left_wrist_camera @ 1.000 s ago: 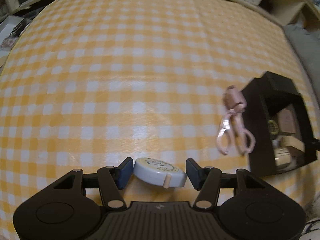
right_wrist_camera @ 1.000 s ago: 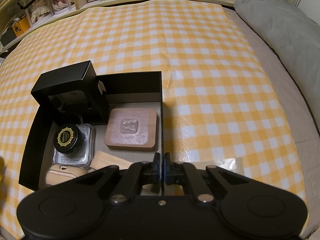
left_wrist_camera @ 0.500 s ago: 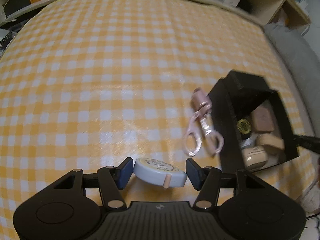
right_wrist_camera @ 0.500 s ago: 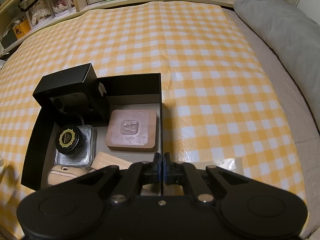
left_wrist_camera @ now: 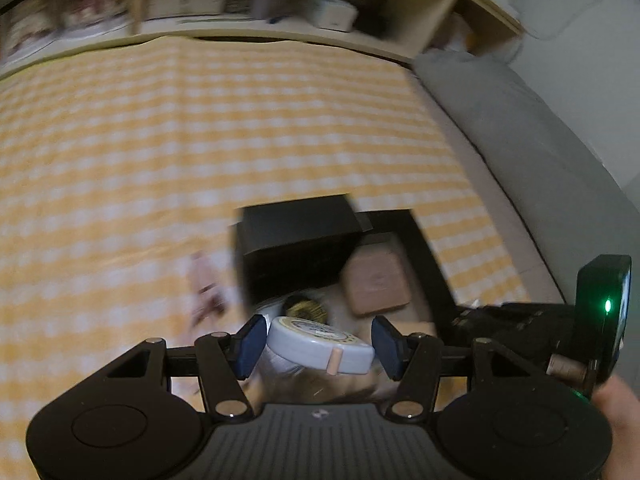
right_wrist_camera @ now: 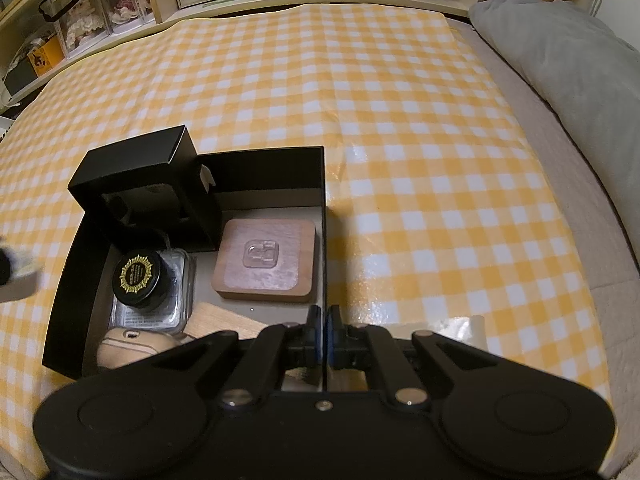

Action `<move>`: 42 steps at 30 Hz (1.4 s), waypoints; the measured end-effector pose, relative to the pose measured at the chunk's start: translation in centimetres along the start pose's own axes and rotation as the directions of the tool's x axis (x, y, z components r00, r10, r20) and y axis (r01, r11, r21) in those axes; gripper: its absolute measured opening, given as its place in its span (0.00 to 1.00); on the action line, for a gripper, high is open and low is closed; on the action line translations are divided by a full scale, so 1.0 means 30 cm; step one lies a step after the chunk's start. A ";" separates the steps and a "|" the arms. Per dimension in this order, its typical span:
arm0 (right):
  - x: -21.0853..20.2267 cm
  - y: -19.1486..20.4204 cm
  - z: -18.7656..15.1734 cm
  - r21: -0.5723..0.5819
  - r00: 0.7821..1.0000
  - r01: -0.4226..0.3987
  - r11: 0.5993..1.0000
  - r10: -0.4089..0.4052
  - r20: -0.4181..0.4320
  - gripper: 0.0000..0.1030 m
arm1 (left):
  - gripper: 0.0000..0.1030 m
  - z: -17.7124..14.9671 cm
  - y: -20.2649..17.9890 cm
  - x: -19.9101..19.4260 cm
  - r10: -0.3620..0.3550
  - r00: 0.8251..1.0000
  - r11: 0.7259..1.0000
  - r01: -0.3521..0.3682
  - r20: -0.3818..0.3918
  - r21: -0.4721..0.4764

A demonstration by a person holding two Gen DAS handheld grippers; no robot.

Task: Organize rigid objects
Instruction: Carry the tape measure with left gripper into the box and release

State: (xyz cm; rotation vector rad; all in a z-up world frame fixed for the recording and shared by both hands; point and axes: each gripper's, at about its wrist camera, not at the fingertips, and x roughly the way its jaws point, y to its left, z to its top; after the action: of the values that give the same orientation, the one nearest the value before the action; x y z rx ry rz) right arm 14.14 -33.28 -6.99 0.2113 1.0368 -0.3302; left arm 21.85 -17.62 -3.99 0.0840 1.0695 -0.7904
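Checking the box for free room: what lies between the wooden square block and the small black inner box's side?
Bare box floor, seen in the right wrist view.

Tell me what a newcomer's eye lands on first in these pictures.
First, the round tape measure held in the left gripper, low in that view, above the black box. Next the box itself on the yellow checked cloth, the right gripper pinching its right wall, a wooden square block inside.
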 end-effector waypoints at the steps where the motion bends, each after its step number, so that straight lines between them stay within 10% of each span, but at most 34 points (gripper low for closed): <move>1: -0.001 -0.003 -0.001 -0.001 1.000 0.000 1.000 0.000 0.000 0.03 | 0.57 0.012 -0.021 0.019 -0.004 1.000 1.000 0.004 -0.001 0.007; 17: -0.014 -0.035 -0.026 0.006 1.000 -0.027 1.000 0.027 -0.001 0.04 | 0.57 0.100 -0.240 0.329 -0.041 0.999 0.998 0.040 0.010 0.055; 42: -0.005 -0.050 -0.031 0.007 1.000 -0.031 0.999 0.031 0.000 0.04 | 0.58 0.036 -0.176 0.438 -0.008 0.999 0.998 0.012 -0.050 0.067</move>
State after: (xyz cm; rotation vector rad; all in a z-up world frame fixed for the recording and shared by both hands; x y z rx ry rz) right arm 12.76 -34.36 -7.35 0.2334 1.0320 -0.3059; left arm 22.56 -28.98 -12.48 0.1562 1.0909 -0.8371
